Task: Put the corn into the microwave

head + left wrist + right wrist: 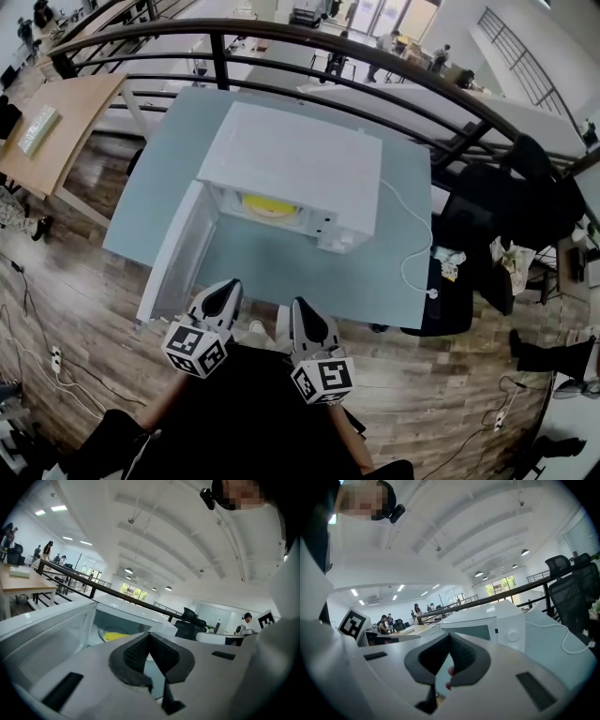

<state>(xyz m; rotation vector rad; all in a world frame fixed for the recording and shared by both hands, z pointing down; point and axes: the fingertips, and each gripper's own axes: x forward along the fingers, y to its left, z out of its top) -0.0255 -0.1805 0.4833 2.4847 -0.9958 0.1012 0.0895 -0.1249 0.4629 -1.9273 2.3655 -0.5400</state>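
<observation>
Bottom centre, the grey left gripper (pixel 226 292) and right gripper (pixel 301 314), both closed and empty, face a white box microwave (pixel 300 159) holding yellow corn (pixel 267 204); shoving its open door (pixel 178 251) could skid it.

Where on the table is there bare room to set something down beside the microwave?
The widest bare patch of table lies between the front of the microwave and the near edge. Another lies to the microwave's left, behind the open door. The right strip is crossed by the white cable. Inside, the corn lies in the cavity.
</observation>
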